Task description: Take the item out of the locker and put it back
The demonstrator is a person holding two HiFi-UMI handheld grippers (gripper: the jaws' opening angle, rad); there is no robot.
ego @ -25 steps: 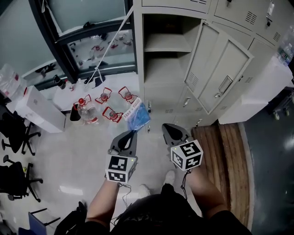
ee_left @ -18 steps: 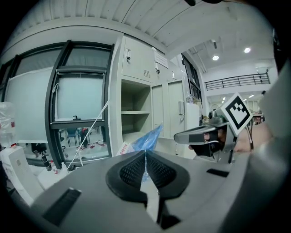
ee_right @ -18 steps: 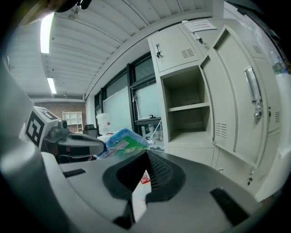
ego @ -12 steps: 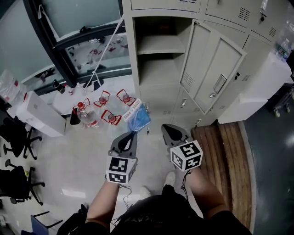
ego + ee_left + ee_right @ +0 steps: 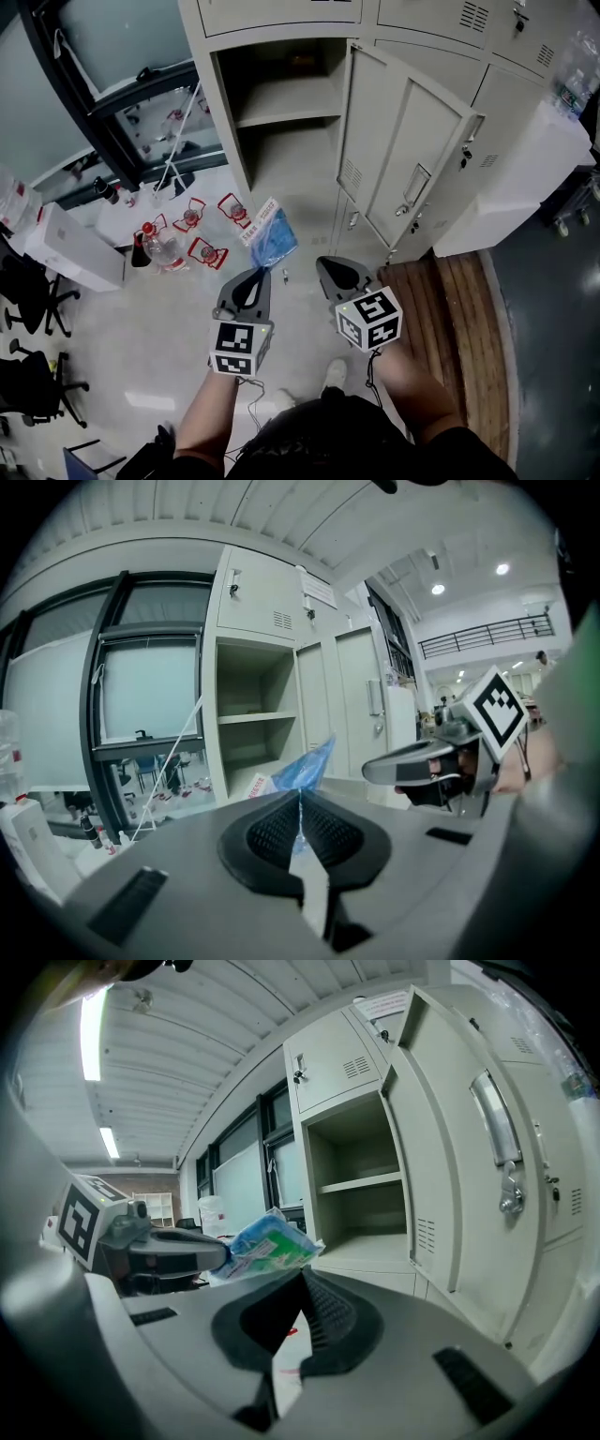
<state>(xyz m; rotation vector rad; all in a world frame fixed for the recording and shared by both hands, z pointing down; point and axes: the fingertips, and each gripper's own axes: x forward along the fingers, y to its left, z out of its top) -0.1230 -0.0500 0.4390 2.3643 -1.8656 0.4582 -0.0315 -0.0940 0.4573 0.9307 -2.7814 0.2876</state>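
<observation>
Your left fingers (image 5: 270, 832) clamp the near edge of the packet (image 5: 306, 771); right fingers (image 5: 330, 1316) closed, empty. Looks light, floppy, slick: grip deeper.

1. The locker (image 5: 281, 141) stands at the far edge of the floor (image 5: 141, 347), its open compartment facing the person, with a shelf (image 5: 281, 112) across it partway up.
2. Its door (image 5: 403, 159) hangs swung out to the right of the opening.
3. The left tongs (image 5: 265, 274) and right tongs (image 5: 330, 266) sit side by side in front of the locker, apart from each other.
4. The packet (image 5: 272, 239) is pinched at the tip of the left tongs (between them and the opening, outside the compartment).
5. Bottles (image 5: 157, 249) stand on the floor left of the packet, with a box (image 5: 70, 251) further left and chairs (image 5: 33, 291) at the floor's left edge.
6. A strip of boards (image 5: 450, 309) lies right of the right tongs, in front of the neighbouring lockers.
</observation>
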